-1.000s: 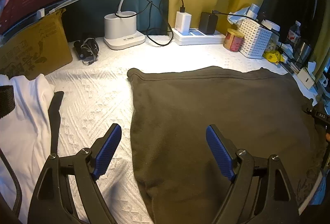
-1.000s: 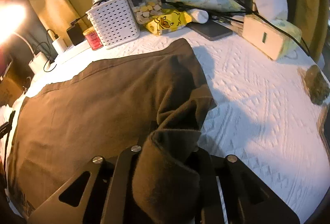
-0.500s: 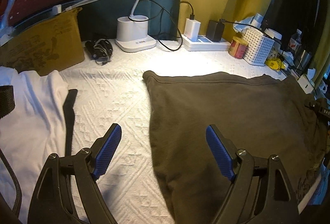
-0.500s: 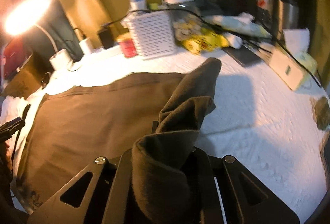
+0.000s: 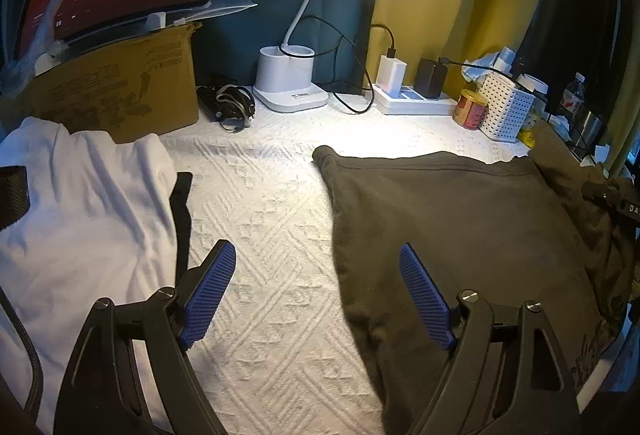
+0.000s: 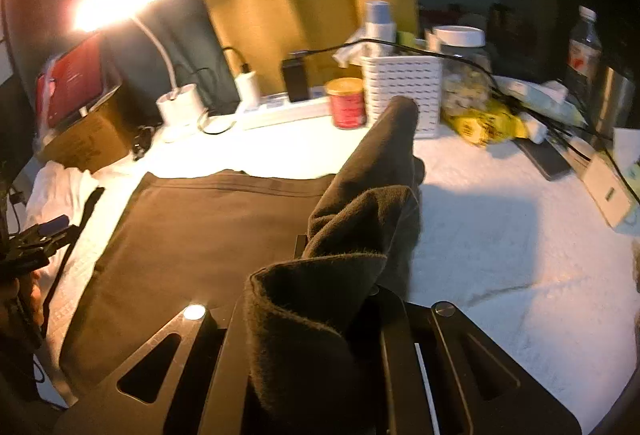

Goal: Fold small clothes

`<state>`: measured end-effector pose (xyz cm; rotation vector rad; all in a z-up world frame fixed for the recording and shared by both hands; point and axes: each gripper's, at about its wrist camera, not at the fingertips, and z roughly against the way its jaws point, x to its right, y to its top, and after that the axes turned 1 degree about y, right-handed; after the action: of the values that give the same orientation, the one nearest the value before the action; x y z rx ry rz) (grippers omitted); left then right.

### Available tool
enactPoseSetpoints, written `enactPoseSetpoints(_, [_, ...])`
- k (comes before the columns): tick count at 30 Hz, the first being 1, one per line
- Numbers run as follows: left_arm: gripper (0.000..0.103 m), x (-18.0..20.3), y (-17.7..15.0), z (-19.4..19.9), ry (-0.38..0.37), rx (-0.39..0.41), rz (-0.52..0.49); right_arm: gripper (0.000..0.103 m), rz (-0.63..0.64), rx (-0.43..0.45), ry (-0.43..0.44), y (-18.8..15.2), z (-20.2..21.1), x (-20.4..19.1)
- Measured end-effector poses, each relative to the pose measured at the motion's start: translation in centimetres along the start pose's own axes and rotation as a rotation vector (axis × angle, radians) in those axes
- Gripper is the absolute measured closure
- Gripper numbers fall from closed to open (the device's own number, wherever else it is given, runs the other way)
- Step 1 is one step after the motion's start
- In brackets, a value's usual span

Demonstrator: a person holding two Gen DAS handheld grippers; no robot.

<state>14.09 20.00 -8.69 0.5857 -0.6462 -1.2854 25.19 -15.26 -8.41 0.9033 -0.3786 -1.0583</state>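
A dark olive-brown garment [image 5: 452,219] lies spread on the white textured cloth. My right gripper [image 6: 340,299] is shut on its right edge and holds that edge lifted above the table; the cloth [image 6: 372,195] drapes over the jaws and hides the fingertips. The flat part of the garment [image 6: 208,219] lies to its left. My left gripper [image 5: 316,287] is open and empty, hovering over the garment's left edge, with one blue pad [image 5: 208,291] over the bare cloth and the other [image 5: 424,299] over the garment. The right gripper also shows at the far right of the left wrist view [image 5: 612,199].
A white garment [image 5: 80,219] with a black strap [image 5: 182,211] lies at the left. At the back stand a cardboard box [image 5: 112,91] with a tablet, a lamp base [image 5: 290,83], a power strip [image 5: 412,101], a red can [image 5: 472,111] and a white basket [image 5: 506,107]. Clutter and a tissue box [image 6: 608,191] sit at the right.
My right gripper has lifted the garment's right edge higher and carried it leftward. My left gripper has drawn back and shifted left, staying open.
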Motion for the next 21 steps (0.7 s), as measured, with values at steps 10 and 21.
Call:
enactPoseSetpoints(10, [0.020,-1.7,-0.3,1.0,-0.008,0.015,0.012,0.093,0.035,-0.043,0.112,1.3,-1.6,-5.6])
enactPoseSetpoints(21, [0.020,-3.4,-1.4,2.0,-0.009,0.020,0.035,0.093,0.107,-0.063,0.188,1.3,-2.7,-11.3])
